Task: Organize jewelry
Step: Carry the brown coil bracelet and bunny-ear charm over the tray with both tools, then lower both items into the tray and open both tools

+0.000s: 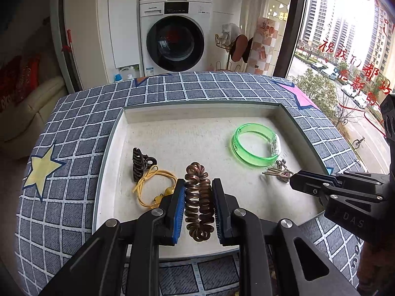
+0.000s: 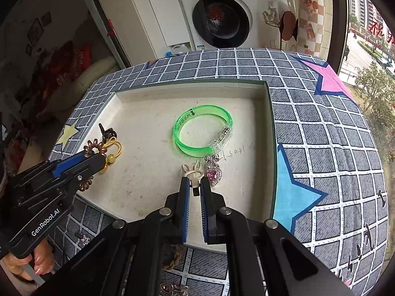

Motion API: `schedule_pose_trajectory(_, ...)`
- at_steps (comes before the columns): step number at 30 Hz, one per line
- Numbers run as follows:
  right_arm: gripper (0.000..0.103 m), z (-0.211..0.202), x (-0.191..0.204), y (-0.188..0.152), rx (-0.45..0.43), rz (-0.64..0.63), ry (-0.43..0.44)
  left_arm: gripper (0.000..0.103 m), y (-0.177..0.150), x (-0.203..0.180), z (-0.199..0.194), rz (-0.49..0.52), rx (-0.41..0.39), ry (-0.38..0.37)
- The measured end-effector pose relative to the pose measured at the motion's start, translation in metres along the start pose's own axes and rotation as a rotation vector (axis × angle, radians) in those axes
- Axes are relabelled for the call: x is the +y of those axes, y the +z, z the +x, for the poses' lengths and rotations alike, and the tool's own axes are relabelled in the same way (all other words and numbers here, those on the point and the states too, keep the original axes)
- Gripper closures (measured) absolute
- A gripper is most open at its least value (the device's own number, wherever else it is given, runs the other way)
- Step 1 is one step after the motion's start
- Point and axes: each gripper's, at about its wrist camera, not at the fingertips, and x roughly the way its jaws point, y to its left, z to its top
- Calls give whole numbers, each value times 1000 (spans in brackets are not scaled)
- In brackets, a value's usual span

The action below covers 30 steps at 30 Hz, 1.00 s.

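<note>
Left wrist view first: the left gripper [image 1: 197, 187] is clamped on a brown spiral hair tie [image 1: 198, 202], blue pads pressing it from both sides, down over the near edge of a shallow white tray [image 1: 118, 133]. The tray sits on a table with a blue checked cloth [image 1: 74, 128] with stars on it. Just left of the gripper, toward the tray's near-left side, there's a yellow hair tie [image 1: 150, 187] touching a dark claw clip [image 1: 140, 162]. A green bangle [image 1: 255, 145] lies toward the far-right corner. The right gripper [image 1: 293, 180] comes in from the right edge, tips together, pinching a beige hair tie [image 1: 276, 172] with a little charm on it.

Right wrist view: the right gripper [image 2: 195, 185] has its jaws nearly together, clamped on that beige hair tie [image 2: 192, 170], whose loops stick out past the tips. A pink heart charm [image 2: 213, 172] sits just right of it, and I can't tell if they're joined. The bangle [image 2: 202, 130] is just beyond, about mid-tray. Over at the tray's left edge the left gripper [image 2: 96, 157] holds the spiral tie [image 2: 95, 148], with the yellow tie [image 2: 113, 153] and claw clip [image 2: 107, 130] right beside it. A hand [image 2: 37, 261] grips the handle bottom left. A few more bits of jewelry [image 2: 172, 288] lie on the cloth near the tray's near edge, mostly hidden.
</note>
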Motion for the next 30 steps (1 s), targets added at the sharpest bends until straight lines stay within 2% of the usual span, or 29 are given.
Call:
schedule_pose_trajectory(11,94,21,-9,12,26,-3,-37,69,-6,4,36,-7,64,56)
schedule_pose_trajectory(17,93,24,-4,10,41,-20,-48,68,-9,-2,38,22,65,97)
schedule_pose_trajectory(26,91,21,-8,12,40,17,-10,68,-2,-6,26,39,30,104)
schedule_pose_trajectory(27,89,19,-8,13,35,25,1,68,-1,-5,24,31,29,102)
schedule_pose_trajectory(30,59,10,-10,16,13,60,33,68,2,-3,19,17,23,99)
